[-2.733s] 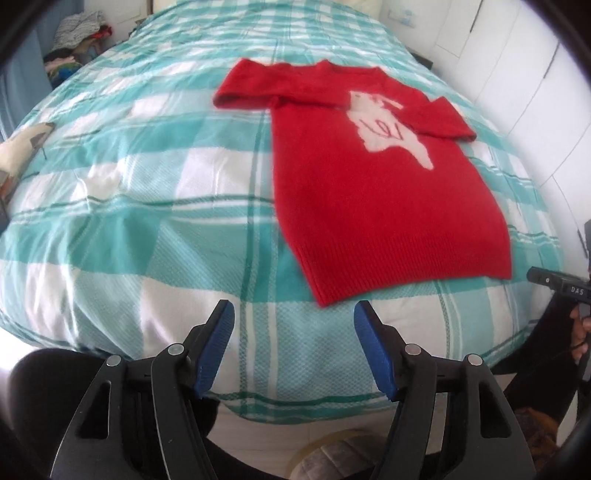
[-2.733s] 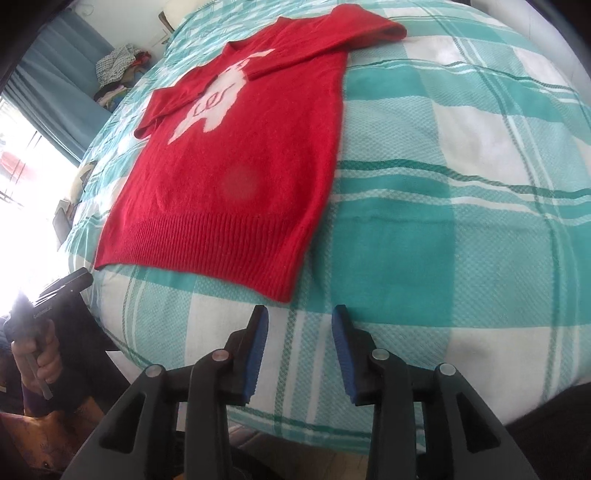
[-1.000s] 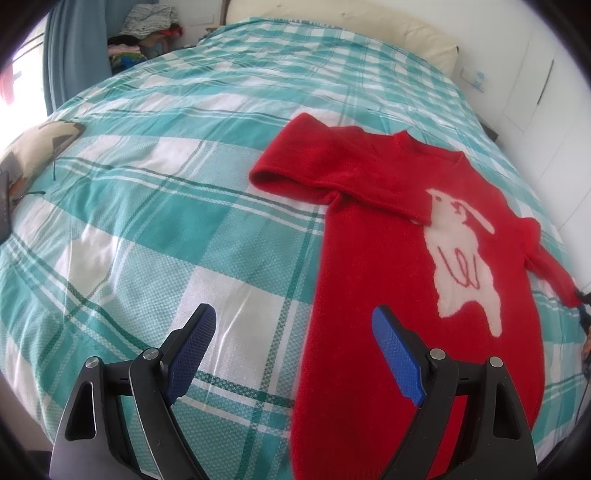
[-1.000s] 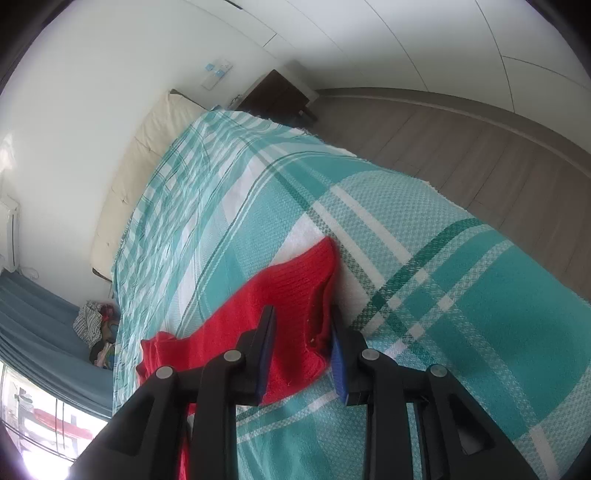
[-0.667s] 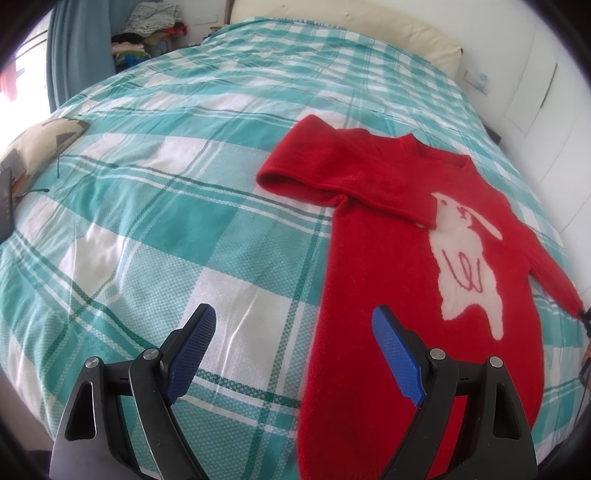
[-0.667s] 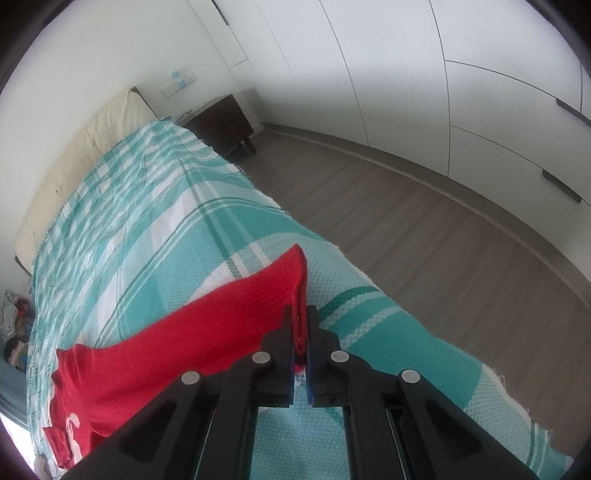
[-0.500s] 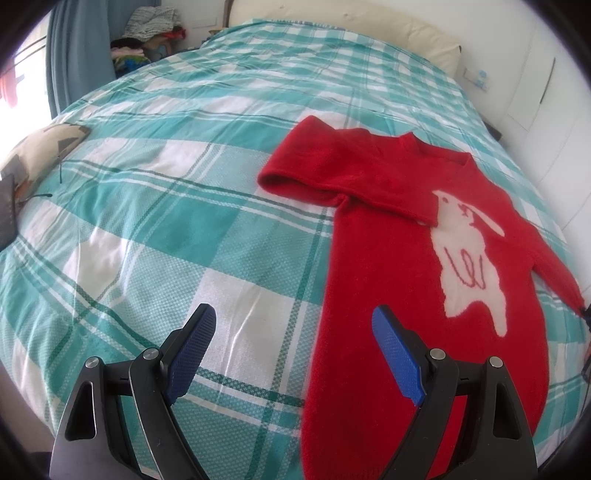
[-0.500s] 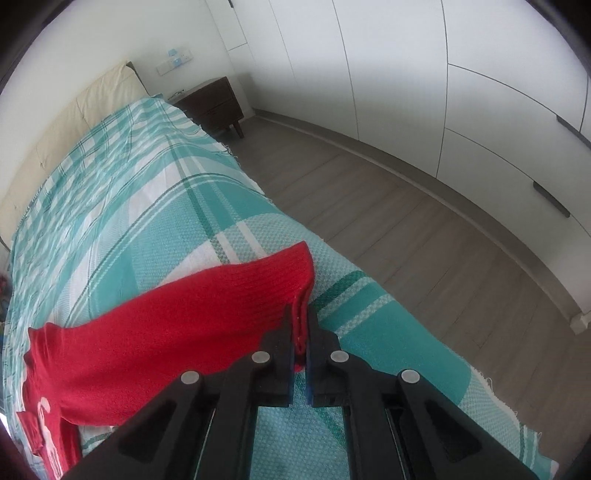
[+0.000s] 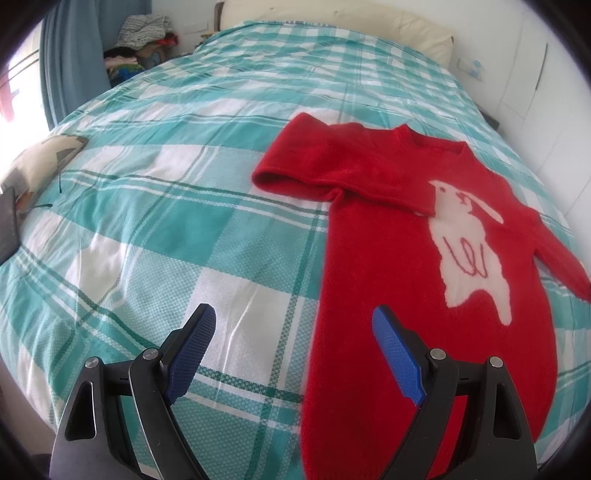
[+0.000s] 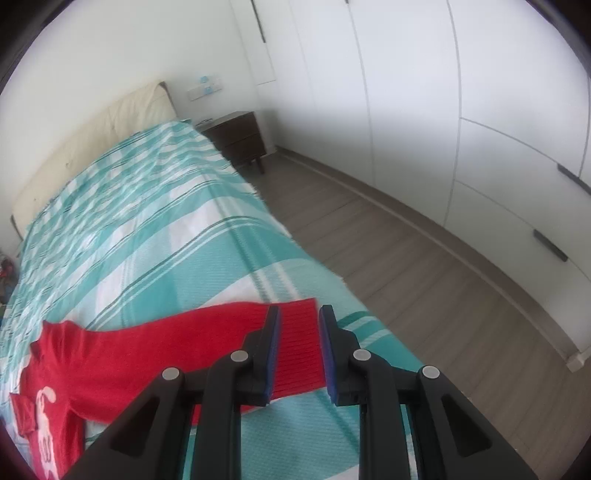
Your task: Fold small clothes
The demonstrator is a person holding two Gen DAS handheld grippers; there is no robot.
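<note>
A small red sweater point(image 9: 388, 236) with a white animal on its chest lies flat on the teal and white checked bedspread point(image 9: 166, 229). Its far-side sleeve is folded across the chest. Its other sleeve lies stretched out straight toward the bed's edge point(image 10: 207, 339). My left gripper point(image 9: 291, 354) is open and empty, hovering above the sweater's left side edge. My right gripper point(image 10: 298, 349) is open, its fingers straddling the ribbed cuff point(image 10: 297, 354) of the stretched sleeve without clamping it.
A cream headboard point(image 10: 92, 136) and a dark nightstand point(image 10: 236, 136) stand at the bed's head. White wardrobe doors point(image 10: 461, 110) and wooden floor point(image 10: 424, 277) run along the right side. A pile of clothes point(image 9: 144, 33) and a blue curtain point(image 9: 70, 62) are at the far left.
My right gripper had shut on the sleeve cuff and pulled the sleeve out straight; now it has opened and the cuff lies flat on the bed. My left gripper has barely moved.
</note>
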